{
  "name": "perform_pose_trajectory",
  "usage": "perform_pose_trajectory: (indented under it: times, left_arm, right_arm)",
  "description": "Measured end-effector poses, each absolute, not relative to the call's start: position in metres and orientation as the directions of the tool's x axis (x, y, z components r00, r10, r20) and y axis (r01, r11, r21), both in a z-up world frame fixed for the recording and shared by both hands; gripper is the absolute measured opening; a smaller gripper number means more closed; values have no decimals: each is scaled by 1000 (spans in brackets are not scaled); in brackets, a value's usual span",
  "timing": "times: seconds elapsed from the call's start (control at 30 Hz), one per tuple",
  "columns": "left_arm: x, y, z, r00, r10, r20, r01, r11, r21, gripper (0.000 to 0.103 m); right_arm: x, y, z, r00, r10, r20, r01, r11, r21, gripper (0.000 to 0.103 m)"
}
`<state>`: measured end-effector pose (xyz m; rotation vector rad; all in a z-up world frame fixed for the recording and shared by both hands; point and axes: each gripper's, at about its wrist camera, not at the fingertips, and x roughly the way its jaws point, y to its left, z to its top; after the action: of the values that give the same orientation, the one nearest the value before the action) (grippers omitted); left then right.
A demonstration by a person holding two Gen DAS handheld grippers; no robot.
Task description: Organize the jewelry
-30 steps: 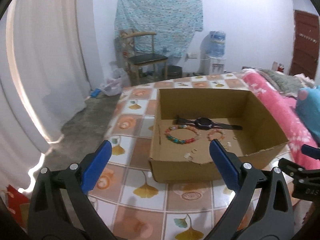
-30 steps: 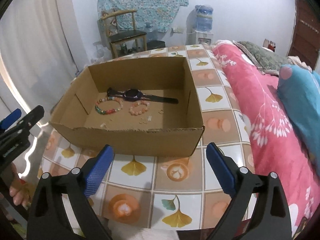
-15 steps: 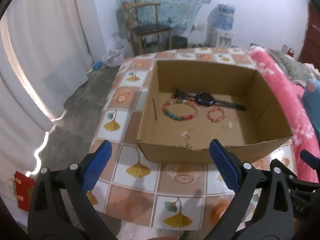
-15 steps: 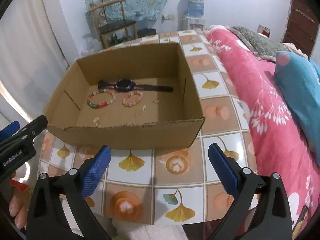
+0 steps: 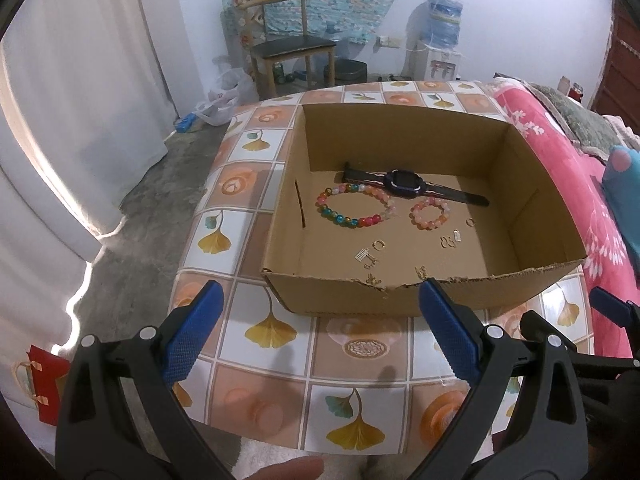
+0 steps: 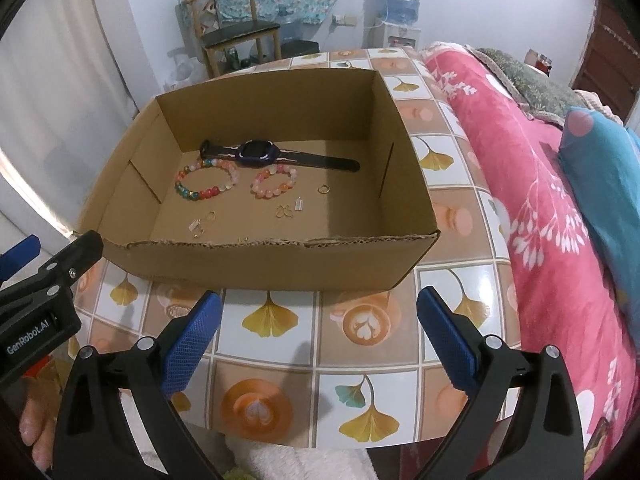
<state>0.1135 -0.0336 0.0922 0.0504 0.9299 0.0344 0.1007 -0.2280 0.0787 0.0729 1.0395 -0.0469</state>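
An open cardboard box (image 5: 400, 300) (image 6: 280, 260) stands on a tiled table (image 5: 276, 332). Inside lie a dark watch (image 5: 404, 182) (image 6: 256, 151), a multicoloured bead bracelet (image 5: 352, 210) (image 6: 206, 181), a smaller pink bead bracelet (image 5: 430, 213) (image 6: 274, 182), and several small gold rings and earrings (image 5: 378, 245) (image 6: 285, 210). My left gripper (image 5: 320, 332) hangs open above the table, short of the box's near wall. My right gripper (image 6: 320, 332) is also open and holds nothing, in front of the same wall.
A bed with a pink blanket (image 6: 540, 200) and a blue pillow (image 6: 604, 168) borders the table's right side. A wooden chair (image 5: 288, 48) and a water dispenser (image 5: 438, 52) stand at the far wall. A white curtain (image 5: 60, 120) hangs on the left.
Both grippers have risen and tilted down, so the box's inside and the jewelry show more fully. Nothing in the box has moved.
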Motion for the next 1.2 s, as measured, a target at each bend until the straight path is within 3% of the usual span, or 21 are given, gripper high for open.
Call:
perform_pose_trajectory:
  times: [1.2]
  left_arm:
    - [116,-30,90,588,38,-808,-11,999,39,95]
  right_arm:
    - [103,-227,78,499,-3,-866,75,996,40,95]
